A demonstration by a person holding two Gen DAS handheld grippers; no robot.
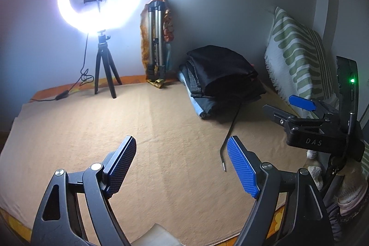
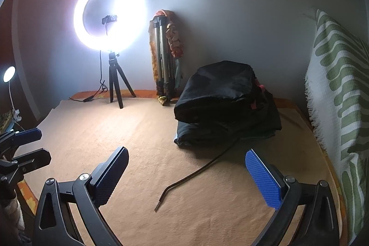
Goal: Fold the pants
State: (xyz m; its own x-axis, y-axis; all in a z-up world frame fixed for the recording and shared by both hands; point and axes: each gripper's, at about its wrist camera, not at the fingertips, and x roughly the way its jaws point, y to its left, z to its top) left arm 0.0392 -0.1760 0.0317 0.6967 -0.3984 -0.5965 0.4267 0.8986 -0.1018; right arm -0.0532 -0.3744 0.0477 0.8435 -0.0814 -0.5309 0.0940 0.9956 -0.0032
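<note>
Left tool (image 1: 182, 167): I see the jaws spread wide, nothing between the blue pads (image 1: 242, 168), touching nothing. It hangs above the tan blanket (image 1: 115, 130) on the bed. Right tool (image 2: 186, 176): same, fully spread, empty, clear of the fabric. From the left wrist view I also see the right tool at the right edge, jaws apart; from the right wrist view the left tool (image 2: 25, 146) sits at the left edge, also apart.

Pants: a folded stack of dark pants (image 2: 226, 105), black on top, grey and blue layers under it in the left view (image 1: 221, 82). It lies at the far right of the blanket, near the wall, just beside the green-striped pillow (image 2: 339, 89). Long axis runs roughly front-to-back from the tools toward the wall; folded edge faces the tools. Which end is the waist I cannot tell.

A dark drawstring (image 2: 196, 174) comes out from under the stack toward the tools, its tip lying on the blanket between the right tool's pads in view, not touching them.

Behind: lit ring light (image 2: 110, 17) on a small tripod (image 2: 116, 87), folded silver tripod (image 2: 163, 59) leaning on the wall.
</note>
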